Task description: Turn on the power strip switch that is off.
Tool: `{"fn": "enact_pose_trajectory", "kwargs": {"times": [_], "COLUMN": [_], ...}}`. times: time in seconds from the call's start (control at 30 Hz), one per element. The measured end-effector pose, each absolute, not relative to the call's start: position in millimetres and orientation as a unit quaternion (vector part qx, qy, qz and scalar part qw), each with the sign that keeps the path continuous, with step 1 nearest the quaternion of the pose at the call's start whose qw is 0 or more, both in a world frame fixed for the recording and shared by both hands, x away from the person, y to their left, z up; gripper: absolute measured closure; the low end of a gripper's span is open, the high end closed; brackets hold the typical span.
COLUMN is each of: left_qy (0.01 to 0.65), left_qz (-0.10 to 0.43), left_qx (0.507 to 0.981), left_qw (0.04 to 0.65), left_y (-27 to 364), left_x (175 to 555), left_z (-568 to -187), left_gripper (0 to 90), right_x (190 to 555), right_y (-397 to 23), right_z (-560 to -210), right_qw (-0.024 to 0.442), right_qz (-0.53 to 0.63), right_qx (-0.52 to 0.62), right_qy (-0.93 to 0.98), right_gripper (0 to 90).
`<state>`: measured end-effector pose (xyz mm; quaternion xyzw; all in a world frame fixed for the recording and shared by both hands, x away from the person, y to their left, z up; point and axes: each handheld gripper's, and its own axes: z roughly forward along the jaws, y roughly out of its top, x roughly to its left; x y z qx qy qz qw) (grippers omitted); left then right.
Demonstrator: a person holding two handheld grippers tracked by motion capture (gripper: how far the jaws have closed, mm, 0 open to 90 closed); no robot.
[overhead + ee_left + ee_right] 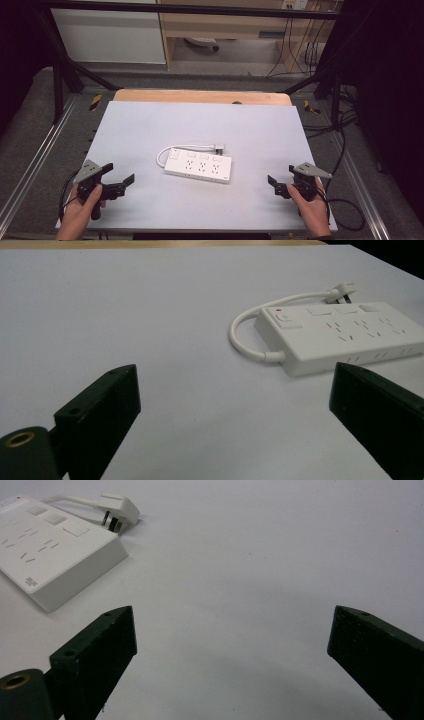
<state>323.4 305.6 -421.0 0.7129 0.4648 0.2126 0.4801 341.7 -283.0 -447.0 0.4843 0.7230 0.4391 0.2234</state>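
A white power strip (199,166) lies flat in the middle of the white tabletop (150,125). Its short cable (162,154) loops round the left end and runs to the plug (218,148), which rests just behind the strip. My left gripper (119,173) hovers at the table's near left, open and empty. In the left gripper view (235,377) the power strip (345,335) sits ahead to the right. My right gripper (281,176) is at the near right, also open and empty, with the power strip (55,560) and plug (117,510) ahead to its left.
A wooden strip (200,96) borders the table's far edge. Metal frame rails (35,155) run along both sides. Black cables (345,135) trail on the floor at the right. A cabinet (225,25) stands behind the table.
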Motion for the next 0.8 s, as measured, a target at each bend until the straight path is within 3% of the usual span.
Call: {"fn": "enact_pose_trajectory", "kwargs": {"times": [0.47, 0.8], "left_qy": [0.464, 0.462], "left_qz": [0.207, 0.206], "left_qx": [0.718, 0.721], "left_qw": [0.476, 0.473], "left_y": [304, 305], "left_x": [324, 325], "left_z": [-423, -424], "left_gripper": [6.3, 6.3], "right_x": [342, 343], "right_y": [-280, -281], "right_z": [-442, -427], "right_qw": [0.205, 0.217], "right_qz": [0.445, 0.467], "right_qx": [0.488, 0.481], "right_qy": [0.722, 0.709], "right_gripper": [4.9, 4.7]}}
